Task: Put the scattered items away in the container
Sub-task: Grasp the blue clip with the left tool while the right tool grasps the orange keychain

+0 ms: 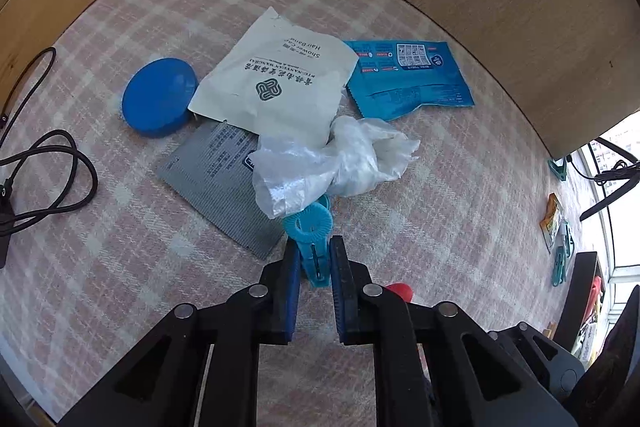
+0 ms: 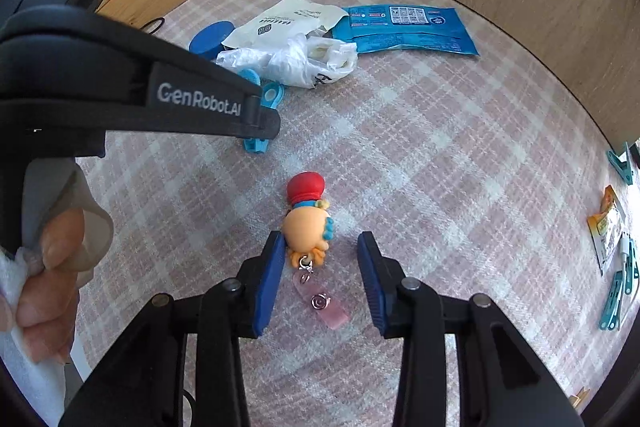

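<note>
We read "Shower Cap" and "Hair Band", upside down, on white sachet [image 1: 276, 83], far centre. "GenRobot.AI" on left gripper [image 2: 256, 131] body, near left. Blue packet [image 1: 408, 79] print too small.

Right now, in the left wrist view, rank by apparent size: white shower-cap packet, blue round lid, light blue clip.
1. white shower-cap packet
2. blue round lid
3. light blue clip, though nearest the camera, so its true size is unsure.

Two packets are lying ahead of the jaws: one white packet [image 1: 276, 83] and one blue packet [image 1: 408, 79]. One grey packet [image 1: 216, 183], one round blue lid [image 1: 158, 97] and one crumpled plastic bag [image 1: 332, 163] are sitting there too. One blue clip [image 1: 310, 239] is sitting between the left jaws. One toy badge [image 2: 308, 223] is lying between the right jaws.
</note>
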Tool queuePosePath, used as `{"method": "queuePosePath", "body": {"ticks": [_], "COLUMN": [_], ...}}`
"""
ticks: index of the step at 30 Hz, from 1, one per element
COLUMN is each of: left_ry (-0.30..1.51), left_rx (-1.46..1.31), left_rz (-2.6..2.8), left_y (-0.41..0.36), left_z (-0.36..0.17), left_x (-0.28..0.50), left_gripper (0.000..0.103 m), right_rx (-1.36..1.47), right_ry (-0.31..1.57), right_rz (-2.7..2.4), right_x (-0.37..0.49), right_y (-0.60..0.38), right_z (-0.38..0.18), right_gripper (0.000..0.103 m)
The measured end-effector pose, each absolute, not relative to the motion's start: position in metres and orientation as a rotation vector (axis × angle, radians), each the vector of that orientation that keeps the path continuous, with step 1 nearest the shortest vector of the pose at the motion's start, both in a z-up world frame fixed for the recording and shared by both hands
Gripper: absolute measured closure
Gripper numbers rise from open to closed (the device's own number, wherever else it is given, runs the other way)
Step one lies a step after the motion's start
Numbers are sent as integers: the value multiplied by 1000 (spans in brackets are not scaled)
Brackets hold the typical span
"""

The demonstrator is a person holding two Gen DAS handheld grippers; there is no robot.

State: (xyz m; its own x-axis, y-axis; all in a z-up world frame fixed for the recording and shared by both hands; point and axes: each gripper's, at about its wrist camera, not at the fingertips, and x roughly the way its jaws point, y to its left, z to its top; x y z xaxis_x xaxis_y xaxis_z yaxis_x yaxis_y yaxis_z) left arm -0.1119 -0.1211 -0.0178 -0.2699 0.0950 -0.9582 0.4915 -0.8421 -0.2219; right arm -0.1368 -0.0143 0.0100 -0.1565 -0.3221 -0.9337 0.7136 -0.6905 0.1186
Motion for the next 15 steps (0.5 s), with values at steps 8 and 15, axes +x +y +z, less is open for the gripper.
{"method": "queuePosePath", "body": {"ticks": [8,15], "left_ry": [730,730], "left_rx": [1707,1700], "left_rz": [-2207,-2241], "left_y": [-115,-102], "left_z": [-19,-11], "left_x": [-96,-83], "left_gripper": [90,90], "right_rx": [1442,1474], "right_ry": [415,264], "right_rz": [-1908,-1910], "right_x": [-137,-130], "right_y": [-9,20], "right_z": [9,15], "right_gripper": [82,83]}}
